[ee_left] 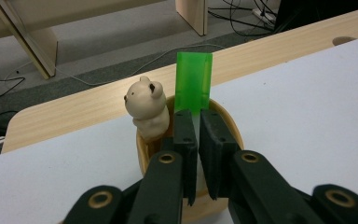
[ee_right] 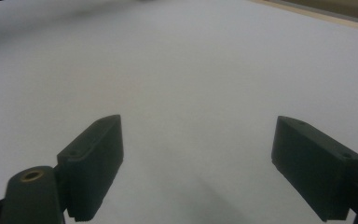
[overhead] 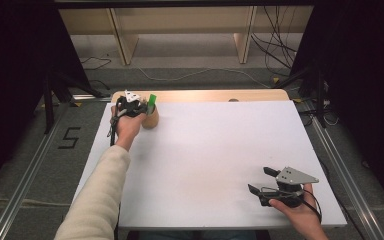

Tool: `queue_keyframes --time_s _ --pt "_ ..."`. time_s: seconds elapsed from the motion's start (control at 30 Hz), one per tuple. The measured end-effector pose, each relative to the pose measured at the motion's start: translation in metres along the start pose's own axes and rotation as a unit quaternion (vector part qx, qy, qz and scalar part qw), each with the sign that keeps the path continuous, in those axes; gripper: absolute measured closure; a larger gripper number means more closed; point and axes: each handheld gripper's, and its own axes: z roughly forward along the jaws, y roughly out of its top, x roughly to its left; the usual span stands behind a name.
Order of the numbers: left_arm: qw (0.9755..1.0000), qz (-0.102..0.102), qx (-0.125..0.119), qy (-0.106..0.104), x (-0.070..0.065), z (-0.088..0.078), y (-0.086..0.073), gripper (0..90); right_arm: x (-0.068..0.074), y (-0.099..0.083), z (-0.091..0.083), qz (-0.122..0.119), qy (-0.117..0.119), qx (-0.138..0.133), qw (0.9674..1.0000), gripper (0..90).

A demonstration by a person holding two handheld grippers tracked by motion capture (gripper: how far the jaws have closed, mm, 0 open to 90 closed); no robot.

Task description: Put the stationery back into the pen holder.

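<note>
Bench [overhead: 205, 150] with a white top, wooden strip along the far edge. Far left corner: a wooden cup [overhead: 150, 119] with a small cream bear figure [ee_left: 147, 108] perched at its rim. Left hand-held gripper [overhead: 131, 106] sits right at the cup; in the left gripper view its jaws are nearly together, clamped on a flat green strip [ee_left: 194, 82] that stands out of the cup mouth. The strip's lower end looks paler between the jaws; can't tell how deep it goes into the cup.

Right hand-held gripper [overhead: 260, 181] rests low at the near right of the bench, well apart from the cup, jaws spread wide, nothing between them.

Step in hand, as I read it: green strip either going into or coming out of the cup, can't tell which. To do it well: keep the strip upright and move straight along its length so the lower end doesn't catch on the cup wall; keep clear of the bear just beside it on the left in the left gripper view, since a sideways nudge could knock it off the rim. The cup is light-looking and unsteadied, so avoid dragging it.

Strip orientation: long axis roughly vertical, free end pointing up and slightly away from the person, flat face toward the gripper camera.
</note>
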Motion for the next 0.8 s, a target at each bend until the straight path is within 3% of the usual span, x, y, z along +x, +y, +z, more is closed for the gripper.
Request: queue_keyframes --time_s 0.13,0.37,0.47,0.8 --pt "1.0000 -0.005 0.000 0.001 0.002 -0.007 0.000 79.7 0.000 0.000 0.000 -0.003 0.000 -0.001 1.0000 17.5" --pt "0.9998 -0.010 0.001 -0.015 0.000 -0.020 -0.004 71.0 0.000 0.000 0.000 -0.003 0.000 -0.001 1.0000 17.5" --pt "0.9993 -0.021 0.000 -0.030 -0.004 -0.028 -0.007 62.9 0.000 0.000 0.000 -0.003 0.000 -0.001 1.0000 17.5" --pt "0.9977 -0.006 -0.003 -0.068 -0.023 -0.057 -0.018 52.4 0.001 0.001 0.001 -0.001 0.001 -0.001 1.0000 17.5"
